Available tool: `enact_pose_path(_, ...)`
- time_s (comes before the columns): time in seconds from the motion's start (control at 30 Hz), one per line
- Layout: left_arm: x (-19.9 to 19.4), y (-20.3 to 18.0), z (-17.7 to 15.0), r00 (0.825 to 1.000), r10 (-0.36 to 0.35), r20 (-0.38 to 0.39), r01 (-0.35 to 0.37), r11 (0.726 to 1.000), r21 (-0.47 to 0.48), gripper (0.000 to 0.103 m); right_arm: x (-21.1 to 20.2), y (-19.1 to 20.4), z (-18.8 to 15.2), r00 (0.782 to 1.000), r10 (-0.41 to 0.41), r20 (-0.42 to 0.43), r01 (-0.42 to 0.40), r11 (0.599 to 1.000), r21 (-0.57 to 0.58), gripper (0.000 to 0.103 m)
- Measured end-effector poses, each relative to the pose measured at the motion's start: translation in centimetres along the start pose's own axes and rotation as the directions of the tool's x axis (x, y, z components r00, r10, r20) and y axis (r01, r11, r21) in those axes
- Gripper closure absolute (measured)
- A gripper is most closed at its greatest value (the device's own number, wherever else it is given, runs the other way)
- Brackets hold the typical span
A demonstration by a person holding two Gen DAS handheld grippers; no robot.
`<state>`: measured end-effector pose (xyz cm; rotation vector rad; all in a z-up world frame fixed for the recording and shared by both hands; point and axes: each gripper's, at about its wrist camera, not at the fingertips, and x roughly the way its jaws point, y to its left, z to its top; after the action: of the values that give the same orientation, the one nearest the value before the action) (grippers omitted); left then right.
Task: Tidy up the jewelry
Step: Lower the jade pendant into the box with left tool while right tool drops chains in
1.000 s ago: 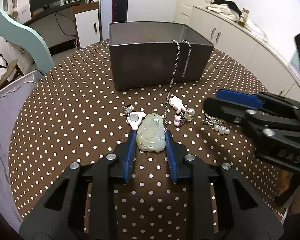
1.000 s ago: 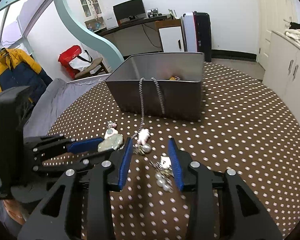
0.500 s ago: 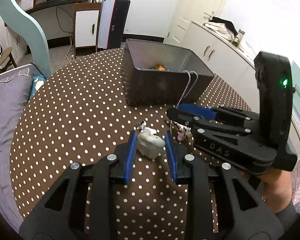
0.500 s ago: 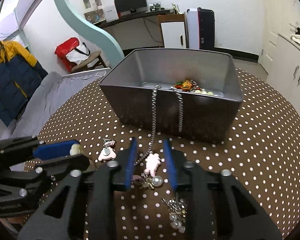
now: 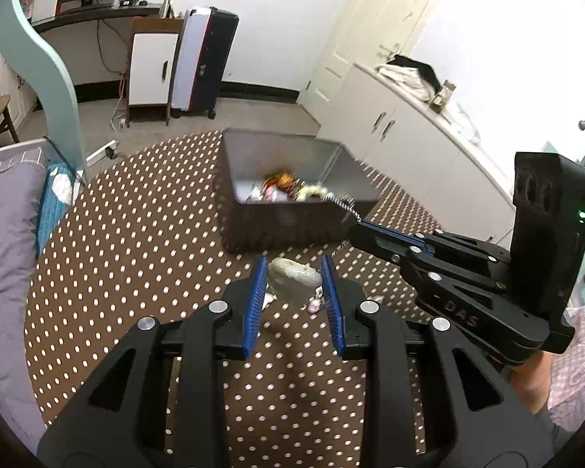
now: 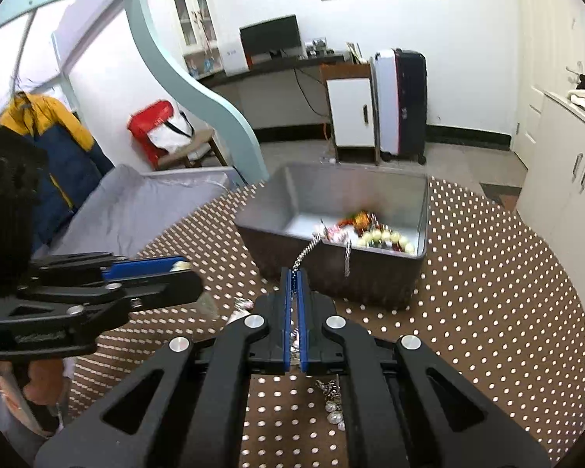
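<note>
My left gripper (image 5: 295,269) is shut on a pale green jade pendant (image 5: 293,280) and holds it above the dotted table, just before the grey metal box (image 5: 331,163). My right gripper (image 6: 294,273) is shut on the pendant's silver chain (image 6: 306,251), which runs up over the box's near rim (image 6: 370,249). The right gripper also shows in the left wrist view (image 5: 357,228), right of the pendant. The box holds beads and other jewelry (image 6: 374,234).
Small trinkets (image 5: 316,304) lie on the brown polka-dot tablecloth (image 5: 136,253) under the pendant. A pearl earring cluster (image 6: 333,405) lies below my right gripper. A grey bed (image 5: 4,234) is left of the table, white cabinets (image 5: 429,148) right.
Both grippers have risen and moved toward the box. The pendant has left the table. My right gripper has closed on the chain.
</note>
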<state>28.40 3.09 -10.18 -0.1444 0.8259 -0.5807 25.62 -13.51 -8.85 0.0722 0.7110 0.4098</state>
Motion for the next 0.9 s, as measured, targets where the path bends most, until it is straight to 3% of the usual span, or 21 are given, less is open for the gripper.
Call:
enact_pose_path(0.2,-0.2,-1.2,3.0,1.0,-0.017,0.025,0.017,1.0,0.014,0.075,-2.7,0.0,2.6,0.997,0.012,0.07,-0.012,1.0,-0.013,0.102)
enact_pose_path(0.57,1.9,-1.5,8.5,0.999,-0.037,0.015,0.037,0.999,0.012,0.075,-3.0,-1.3,7.3,0.99,-0.039,0.138,0.043,0.999,-0.024,0.102)
enact_pose_path(0.7,3.8,-1.4,9.3,0.999,-0.041,-0.015,0.041,0.999,0.012,0.075,-2.0,-1.9,8.1,0.991,-0.057,0.122,0.061,0.998,-0.028,0.102)
enact_pose_path(0.9,6.7,-0.9,8.8,0.997,-0.023,-0.07,0.024,1.0,0.005,0.074,0.3,-2.9,6.7,0.995,-0.067,0.068,0.068,0.998,-0.01,0.102)
